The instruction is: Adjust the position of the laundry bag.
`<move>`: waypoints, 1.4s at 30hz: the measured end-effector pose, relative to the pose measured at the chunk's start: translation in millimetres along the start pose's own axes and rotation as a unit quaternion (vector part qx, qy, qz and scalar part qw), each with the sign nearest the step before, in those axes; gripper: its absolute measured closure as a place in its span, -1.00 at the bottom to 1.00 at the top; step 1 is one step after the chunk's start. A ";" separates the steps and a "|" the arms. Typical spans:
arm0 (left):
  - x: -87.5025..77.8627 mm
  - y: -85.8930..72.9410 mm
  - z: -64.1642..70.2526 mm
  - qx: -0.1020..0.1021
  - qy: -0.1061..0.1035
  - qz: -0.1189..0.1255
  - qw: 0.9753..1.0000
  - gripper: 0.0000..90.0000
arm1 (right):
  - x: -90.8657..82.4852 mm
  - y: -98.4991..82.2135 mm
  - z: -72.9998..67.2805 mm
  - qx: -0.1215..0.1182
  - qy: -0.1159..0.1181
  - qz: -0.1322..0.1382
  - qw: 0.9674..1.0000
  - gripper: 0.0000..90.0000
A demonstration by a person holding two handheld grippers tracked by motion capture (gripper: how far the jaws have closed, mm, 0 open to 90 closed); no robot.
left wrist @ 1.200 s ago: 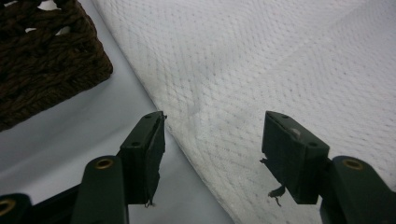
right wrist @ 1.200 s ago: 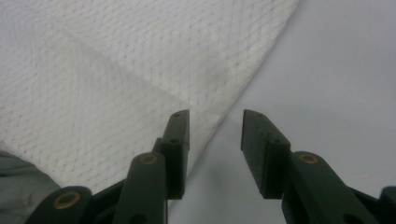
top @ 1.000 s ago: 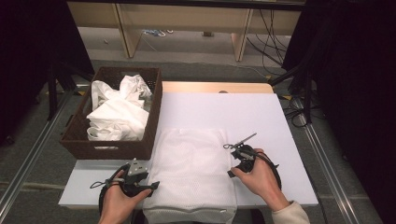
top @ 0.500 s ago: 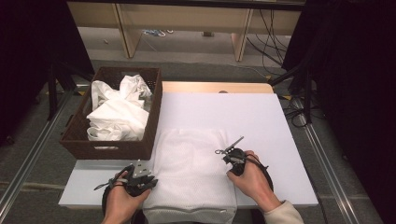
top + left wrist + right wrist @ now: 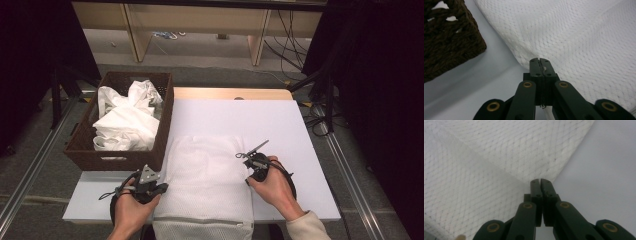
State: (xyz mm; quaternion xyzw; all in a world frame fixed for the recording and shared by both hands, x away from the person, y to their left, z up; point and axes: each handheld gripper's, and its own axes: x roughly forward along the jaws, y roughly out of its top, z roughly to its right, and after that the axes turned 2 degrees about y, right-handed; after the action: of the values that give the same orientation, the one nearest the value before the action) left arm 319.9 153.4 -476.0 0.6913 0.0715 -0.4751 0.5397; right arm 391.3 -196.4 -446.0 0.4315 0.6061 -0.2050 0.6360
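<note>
Wicker is forming the dark brown basket (image 5: 120,156) that is sitting at the left edge of the white table (image 5: 300,130), and crumpled white cloths (image 5: 126,117) are filling it in a loose heap up to the rim. Just beside it, the white mesh cloth (image 5: 207,175) is lying spread flat on the near part of the table, its near end hanging over the table edge toward you; its fine open weave is showing clearly in both gripper views. You are pinching its left border with your left gripper (image 5: 540,61), whose jaws have just been closing and are now pressing together on the fabric's edge. Your right gripper (image 5: 540,181) has just been closing too and is clamping the cloth's right border.
</note>
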 end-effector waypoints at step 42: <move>20.3 19.5 2.9 0.022 0.008 0.029 0.999 0.09 | -13.8 14.9 37.1 0.069 -0.022 0.015 0.997 0.66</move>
State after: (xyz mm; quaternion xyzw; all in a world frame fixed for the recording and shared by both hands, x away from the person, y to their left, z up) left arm 341.1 134.7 -477.6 0.7086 0.0447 -0.4552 0.5372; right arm 422.5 -221.5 -432.4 0.4785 0.5701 -0.2462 0.6209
